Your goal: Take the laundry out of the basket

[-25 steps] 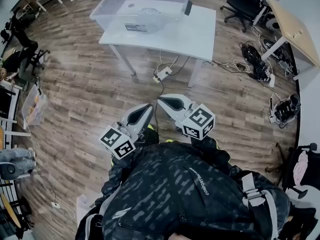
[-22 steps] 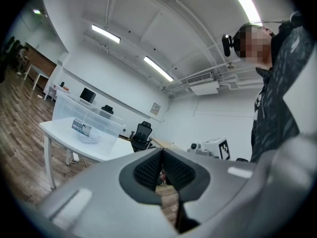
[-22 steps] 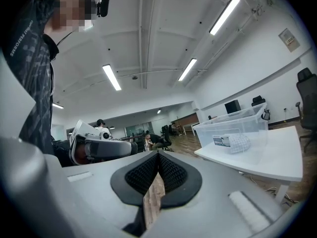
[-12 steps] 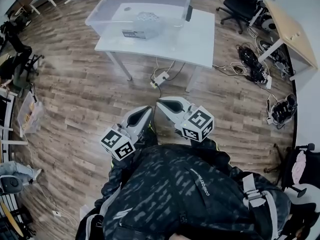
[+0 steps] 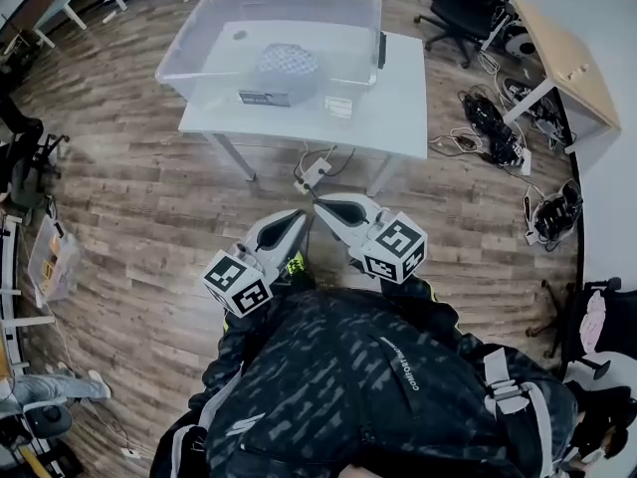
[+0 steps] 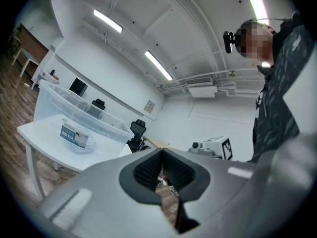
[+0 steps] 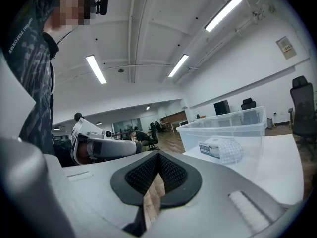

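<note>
A clear plastic basket [image 5: 199, 38] stands on a white table [image 5: 398, 88] ahead of me. Inside it lies a bundle of pale checked laundry [image 5: 287, 62], behind a label on the near wall. Both grippers are held out over the wooden floor, well short of the table, side by side. My left gripper [image 5: 298, 215] is shut with nothing between its pads [image 6: 154, 166]. My right gripper [image 5: 320, 205] is also shut and empty. The left gripper view shows the basket [image 6: 59, 100] at the left with the laundry [image 6: 85, 143]. In the right gripper view the basket [image 7: 247, 120] and laundry [image 7: 229, 150] are at the right.
A power strip [image 5: 313, 173] with cables lies on the floor under the table. A black office chair [image 5: 463, 3] and a wooden desk [image 5: 562, 58] stand at the right, with a tangle of cables [image 5: 488, 118] beside them. Chairs and shelving line the left edge.
The table and basket have come closer and slid down the head view. Both grippers have stayed shut, side by side, moving towards the table.
</note>
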`<control>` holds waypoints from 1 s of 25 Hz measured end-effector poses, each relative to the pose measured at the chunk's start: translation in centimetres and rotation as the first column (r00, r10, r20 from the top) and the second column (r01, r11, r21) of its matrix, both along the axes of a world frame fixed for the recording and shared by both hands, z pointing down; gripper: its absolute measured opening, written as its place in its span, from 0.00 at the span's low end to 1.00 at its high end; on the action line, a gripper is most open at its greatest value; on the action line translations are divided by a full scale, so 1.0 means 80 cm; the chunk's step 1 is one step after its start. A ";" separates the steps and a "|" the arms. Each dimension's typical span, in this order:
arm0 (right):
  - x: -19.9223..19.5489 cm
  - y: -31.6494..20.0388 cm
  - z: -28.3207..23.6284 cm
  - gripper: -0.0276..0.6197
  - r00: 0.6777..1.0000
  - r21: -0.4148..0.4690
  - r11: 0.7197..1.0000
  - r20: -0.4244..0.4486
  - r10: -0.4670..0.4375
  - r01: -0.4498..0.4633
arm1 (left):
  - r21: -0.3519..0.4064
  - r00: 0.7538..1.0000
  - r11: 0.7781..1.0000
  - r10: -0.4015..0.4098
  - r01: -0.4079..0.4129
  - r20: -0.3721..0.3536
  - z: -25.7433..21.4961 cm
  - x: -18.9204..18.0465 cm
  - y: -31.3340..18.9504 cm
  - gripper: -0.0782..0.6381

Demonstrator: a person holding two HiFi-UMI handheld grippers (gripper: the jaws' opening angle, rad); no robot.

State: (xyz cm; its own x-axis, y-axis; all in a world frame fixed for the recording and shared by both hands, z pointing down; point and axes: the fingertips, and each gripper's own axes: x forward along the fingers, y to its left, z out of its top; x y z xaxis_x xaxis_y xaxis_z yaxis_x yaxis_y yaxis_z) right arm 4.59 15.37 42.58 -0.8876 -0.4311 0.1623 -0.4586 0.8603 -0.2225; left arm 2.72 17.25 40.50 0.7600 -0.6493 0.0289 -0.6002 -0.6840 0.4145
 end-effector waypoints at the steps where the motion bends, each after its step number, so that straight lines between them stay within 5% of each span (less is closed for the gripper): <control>1: -0.009 -0.014 -0.001 0.04 1.000 -0.001 1.000 0.000 0.006 -0.006 | -0.001 1.000 1.000 0.004 -0.004 -0.002 -0.002 -0.008 -0.013 0.12; 17: -0.158 -0.160 0.001 0.04 0.998 0.000 0.999 -0.045 0.053 -0.053 | -0.001 0.998 0.999 0.046 -0.046 -0.050 0.004 -0.159 -0.158 0.12; 25: -0.189 -0.184 0.004 0.04 0.997 0.007 0.999 -0.068 0.043 -0.043 | -0.005 0.996 0.999 0.047 -0.048 -0.075 0.010 -0.186 -0.178 0.12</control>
State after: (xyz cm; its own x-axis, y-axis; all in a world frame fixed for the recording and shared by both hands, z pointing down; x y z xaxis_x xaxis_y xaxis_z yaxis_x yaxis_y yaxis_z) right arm -10.55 0.66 42.87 -0.8549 -0.4699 0.2196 -0.5094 0.8405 -0.1845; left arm -12.13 3.04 41.33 0.7902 -0.6123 -0.0250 -0.5340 -0.7081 0.4620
